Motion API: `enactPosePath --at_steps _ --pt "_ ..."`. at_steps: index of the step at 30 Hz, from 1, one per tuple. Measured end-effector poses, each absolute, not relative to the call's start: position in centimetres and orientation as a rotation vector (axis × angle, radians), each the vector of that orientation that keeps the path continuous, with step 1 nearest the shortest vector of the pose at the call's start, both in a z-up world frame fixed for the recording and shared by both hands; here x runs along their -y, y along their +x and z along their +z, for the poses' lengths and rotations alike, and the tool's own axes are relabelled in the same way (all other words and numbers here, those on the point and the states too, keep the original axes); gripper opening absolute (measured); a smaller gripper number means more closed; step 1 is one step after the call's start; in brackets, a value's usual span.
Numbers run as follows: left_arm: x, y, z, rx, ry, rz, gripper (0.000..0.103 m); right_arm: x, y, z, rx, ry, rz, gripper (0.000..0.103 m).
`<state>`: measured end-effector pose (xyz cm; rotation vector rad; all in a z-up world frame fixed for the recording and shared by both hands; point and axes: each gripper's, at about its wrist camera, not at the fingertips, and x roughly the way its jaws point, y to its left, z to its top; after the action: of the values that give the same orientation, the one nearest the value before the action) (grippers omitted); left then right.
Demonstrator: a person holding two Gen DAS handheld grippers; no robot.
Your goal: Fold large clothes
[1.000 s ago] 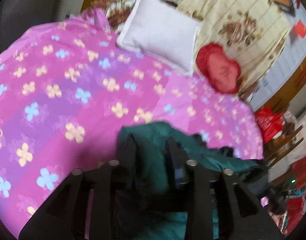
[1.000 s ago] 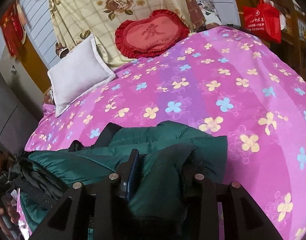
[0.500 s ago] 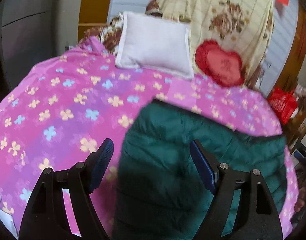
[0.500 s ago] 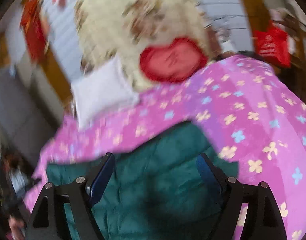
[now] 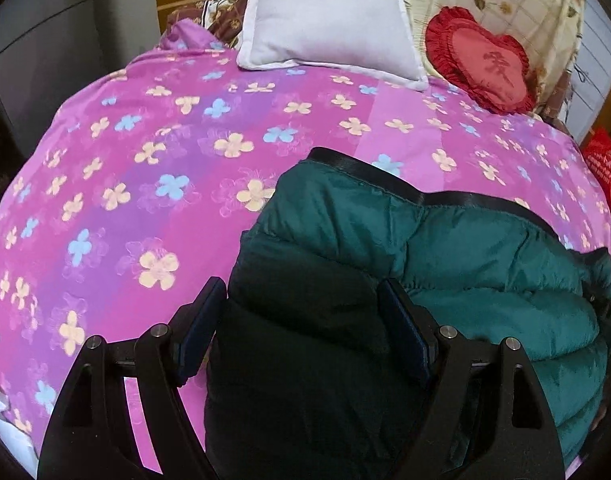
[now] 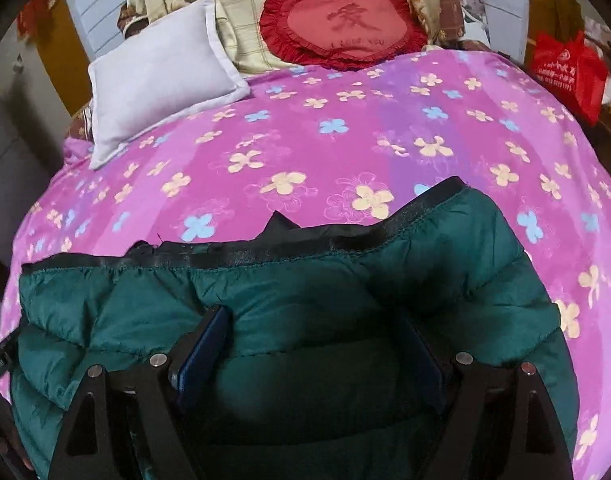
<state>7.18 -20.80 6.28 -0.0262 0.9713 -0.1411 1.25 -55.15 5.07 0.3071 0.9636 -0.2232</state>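
Left gripper [image 5: 301,304] and right gripper [image 6: 317,336] both spread wide, fingers straddling but not pinching the puffy dark green quilted jacket [image 5: 445,260], folded with its black-trimmed hem [image 6: 289,246] uppermost, lying along the near edge of the pink flowered bedspread [image 5: 145,160].

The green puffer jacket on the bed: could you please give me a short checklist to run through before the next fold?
1. Left tool open, fabric released: ok.
2. Right tool open, fabric released: ok.
3. Green puffer jacket resting on the pink bedspread: ok.
4. Black hem band lying straight: not ok, wavy, with a corner poking up.
5. White pillow apart from the jacket: ok.
6. Sleeves tucked inside: cannot tell.
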Motion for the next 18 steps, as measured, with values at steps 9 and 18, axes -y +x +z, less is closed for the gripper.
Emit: enactPosePath --at_steps 9,18 --pt "20.8 7.2 6.1 -0.967 -0.042 -0.149 0.080 49.3 -0.5 11.3 -0.851 0.263 -0.076 0.081" --pt "21.2 7.5 5.7 -0.967 -0.010 -0.144 0.081 42.0 5.4 6.4 -0.986 0.122 -0.016 0.082"
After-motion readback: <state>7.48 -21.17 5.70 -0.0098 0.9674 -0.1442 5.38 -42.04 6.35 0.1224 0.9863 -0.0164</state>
